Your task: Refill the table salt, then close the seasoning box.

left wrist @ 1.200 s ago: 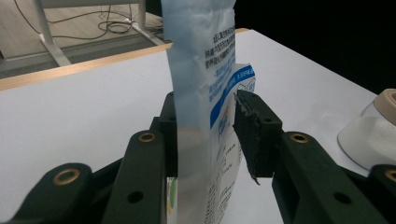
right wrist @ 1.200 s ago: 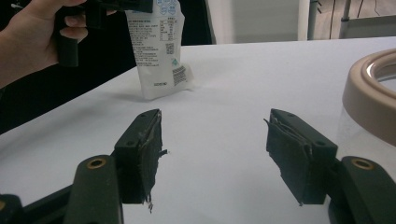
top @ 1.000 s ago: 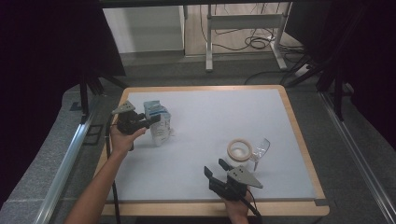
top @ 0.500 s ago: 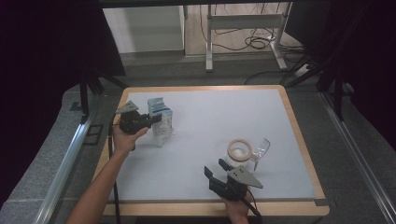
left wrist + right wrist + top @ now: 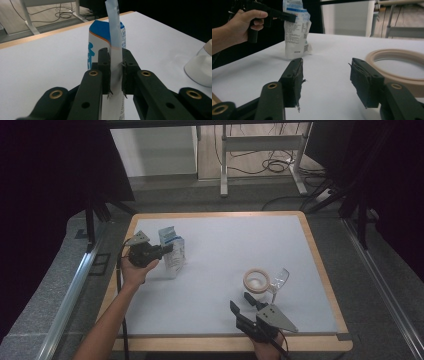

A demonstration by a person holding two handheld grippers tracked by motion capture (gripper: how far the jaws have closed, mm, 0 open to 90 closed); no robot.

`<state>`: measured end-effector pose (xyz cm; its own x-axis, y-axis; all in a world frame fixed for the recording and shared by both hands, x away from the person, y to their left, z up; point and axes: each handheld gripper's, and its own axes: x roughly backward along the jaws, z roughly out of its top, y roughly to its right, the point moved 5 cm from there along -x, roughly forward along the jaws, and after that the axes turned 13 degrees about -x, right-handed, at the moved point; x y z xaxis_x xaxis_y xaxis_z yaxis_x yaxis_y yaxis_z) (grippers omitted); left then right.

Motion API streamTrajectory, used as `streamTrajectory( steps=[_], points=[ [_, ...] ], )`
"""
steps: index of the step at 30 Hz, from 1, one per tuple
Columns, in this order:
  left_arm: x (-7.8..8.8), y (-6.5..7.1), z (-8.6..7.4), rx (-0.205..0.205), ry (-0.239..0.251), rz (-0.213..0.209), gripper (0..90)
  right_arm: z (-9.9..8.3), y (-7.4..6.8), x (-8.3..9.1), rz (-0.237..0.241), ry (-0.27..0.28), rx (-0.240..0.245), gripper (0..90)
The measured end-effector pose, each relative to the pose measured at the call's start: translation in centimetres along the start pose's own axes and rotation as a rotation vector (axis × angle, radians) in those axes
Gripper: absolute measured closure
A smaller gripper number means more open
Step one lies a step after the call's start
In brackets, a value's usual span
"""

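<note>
A white and blue pouch (image 5: 173, 254) stands upright at the left of the white tabletop (image 5: 220, 245). My left gripper (image 5: 164, 249) reaches it from the left. In the left gripper view its jaws have just been closing, and the gripper (image 5: 115, 62) is shut on the pouch's (image 5: 103, 35) thin side seam. My right gripper (image 5: 241, 302) hovers near the front edge, just short of a beige tape ring (image 5: 256, 281). In the right gripper view its jaws have narrowed a little, but the gripper (image 5: 325, 72) stays open with nothing between them, the ring (image 5: 397, 60) ahead to the right.
A clear glass (image 5: 281, 279) lies beside the ring on its right. The tabletop has a wooden rim (image 5: 320, 265). Dark curtains, a metal rail and a desk frame with cables stand beyond the table. The right gripper view shows the hand with the left gripper (image 5: 290, 17) at the pouch (image 5: 297, 37).
The left jaws have closed onto the pouch's edge. The right gripper has shifted slightly and its jaws stand a little narrower.
</note>
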<state>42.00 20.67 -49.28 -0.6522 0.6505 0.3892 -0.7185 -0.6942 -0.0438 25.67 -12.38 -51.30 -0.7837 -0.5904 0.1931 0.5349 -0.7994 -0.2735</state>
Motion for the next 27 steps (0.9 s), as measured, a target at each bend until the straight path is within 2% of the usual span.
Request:
streamTrajectory(
  steps=[6,9,13,15,17,22,27],
  points=[
    [0.2,0.2,-0.2,-0.004,0.006,0.005,81.2,1.7,1.4,4.5,-0.043,0.057,0.057,54.4],
    [0.3,0.2,-0.4,0.004,0.01,0.004,81.2,2.6,3.0,6.6,-0.078,0.079,0.04,62.0],
    [0.6,0.0,-0.6,0.016,0.01,0.008,81.2,3.5,5.3,8.1,-0.118,0.088,0.005,73.3],
    [0.7,0.0,-0.7,0.018,0.01,0.011,81.2,3.9,6.4,8.3,-0.141,0.077,0.002,78.6],
    [0.7,0.0,-0.7,0.014,0.01,0.008,81.2,4.4,7.4,8.1,-0.145,0.068,-0.017,85.5],
    [0.7,0.1,-0.7,0.014,0.013,0.004,81.3,5.5,9.4,6.4,-0.169,0.052,-0.025,90.0],
    [0.6,0.1,-0.7,0.017,0.015,0.001,81.2,5.9,9.6,4.5,-0.145,0.018,-0.015,90.0]
  ],
)
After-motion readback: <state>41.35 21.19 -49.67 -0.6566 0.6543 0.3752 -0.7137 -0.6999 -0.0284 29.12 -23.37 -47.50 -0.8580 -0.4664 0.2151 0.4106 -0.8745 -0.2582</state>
